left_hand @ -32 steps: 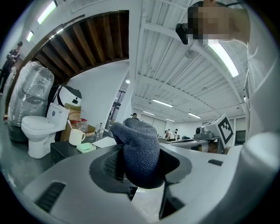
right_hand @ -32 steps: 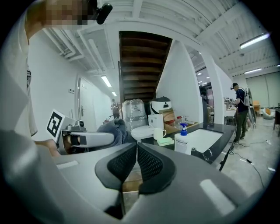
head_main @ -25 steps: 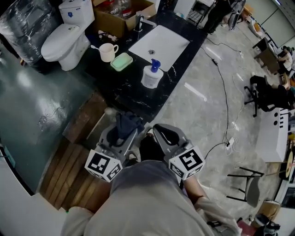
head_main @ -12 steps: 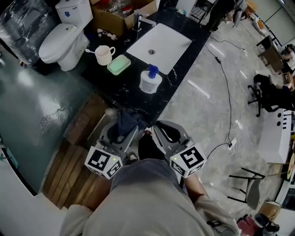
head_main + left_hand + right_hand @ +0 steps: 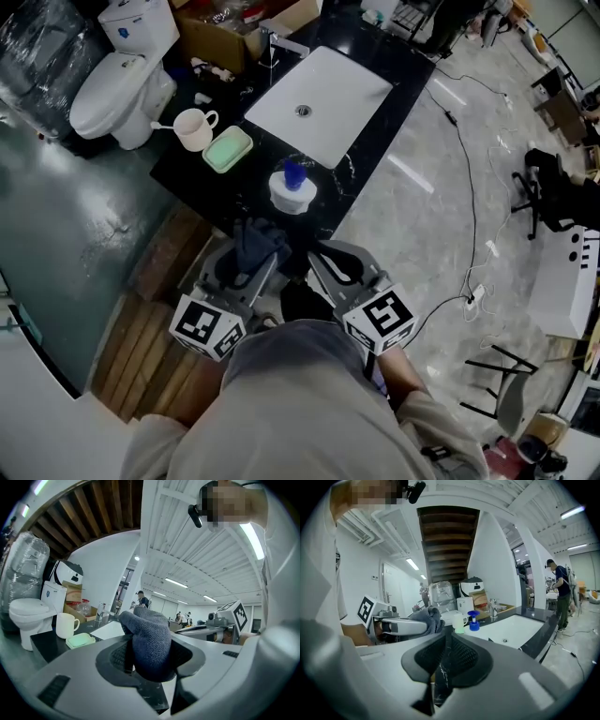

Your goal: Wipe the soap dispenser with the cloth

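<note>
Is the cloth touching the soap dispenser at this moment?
Apart. The right gripper view shows the cloth held off to the left of the soap dispenser, with clear space and a mug showing between them.

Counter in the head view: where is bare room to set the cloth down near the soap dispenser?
Bare black counter lies between the green soap dish and the soap dispenser, toward the near edge. A narrow strip borders the white basin right of the dispenser. The far left, by the mug and cardboard box, is crowded.
</note>
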